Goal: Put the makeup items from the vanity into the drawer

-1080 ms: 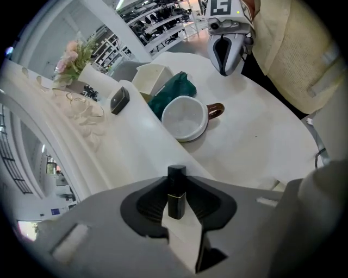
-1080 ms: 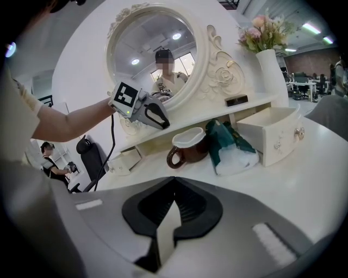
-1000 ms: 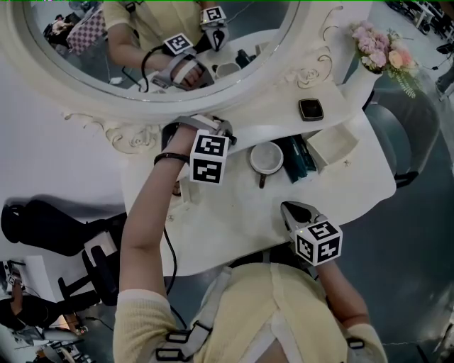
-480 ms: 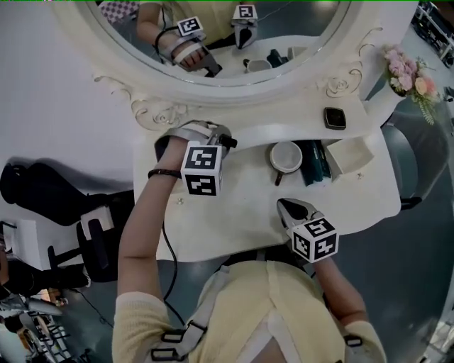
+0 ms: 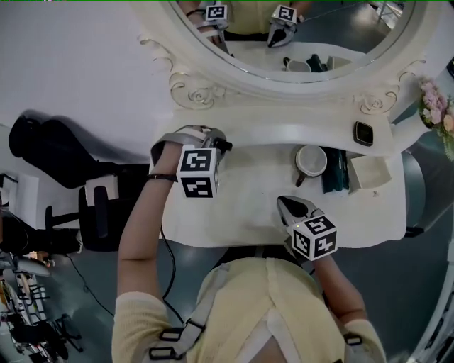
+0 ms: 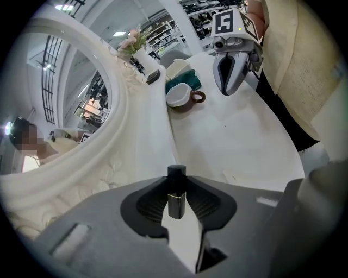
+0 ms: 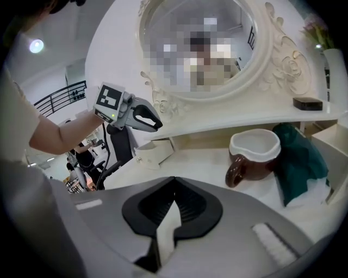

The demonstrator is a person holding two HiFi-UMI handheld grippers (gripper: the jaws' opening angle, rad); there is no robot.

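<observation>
White vanity [image 5: 241,213] with curved near edge, set against a plain white wall [image 5: 71,57]. Oval mirror [image 5: 298,49] at far side, ornate carved white frame with scrollwork and rosettes. Narrow white shelf [image 5: 277,135] runs beneath the mirror. Floor [image 5: 92,305] grey-blue, glossy, faint reflections. Black chair [image 5: 106,227] just left of the vanity. Dark equipment [image 5: 28,319] on the floor at near left, too small to identify. Pink flowers [image 5: 436,110] at far right end. In the gripper views: dark railing [image 7: 57,95] on an upper level, one bright round lamp [image 7: 36,45], ceiling light strips [image 6: 120,33], storage racks [image 6: 201,8] far back.
</observation>
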